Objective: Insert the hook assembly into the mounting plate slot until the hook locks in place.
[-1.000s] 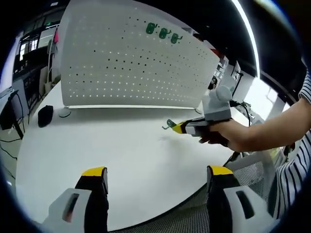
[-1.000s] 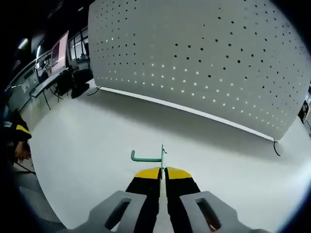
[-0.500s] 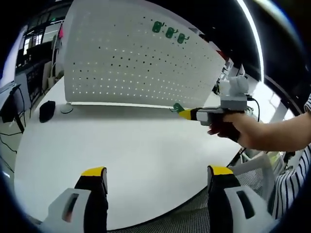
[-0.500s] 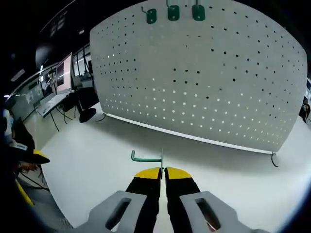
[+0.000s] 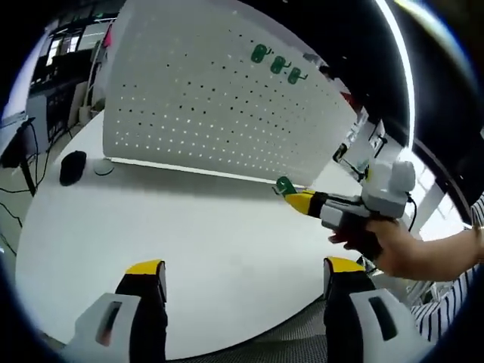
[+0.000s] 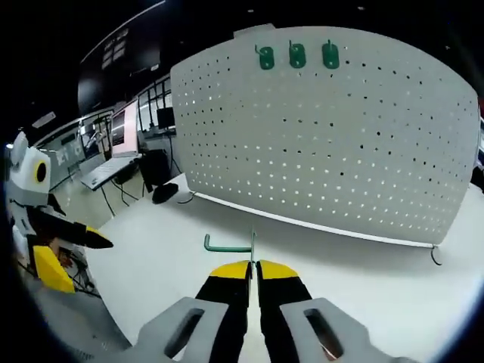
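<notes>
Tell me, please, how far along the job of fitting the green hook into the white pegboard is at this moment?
Done: three green hooks already sit in a row near the top of the white perforated pegboard. In hand: the right gripper is shut on a green metal hook, held above the white table and apart from the board. The left gripper is open. Left: bringing the hook to the board, inserting and locking it.

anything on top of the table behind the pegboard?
Can't tell: the white pegboard stands upright on the table and covers what is behind it. Beside its edge, a dark mouse-like object sits on the table.
</notes>
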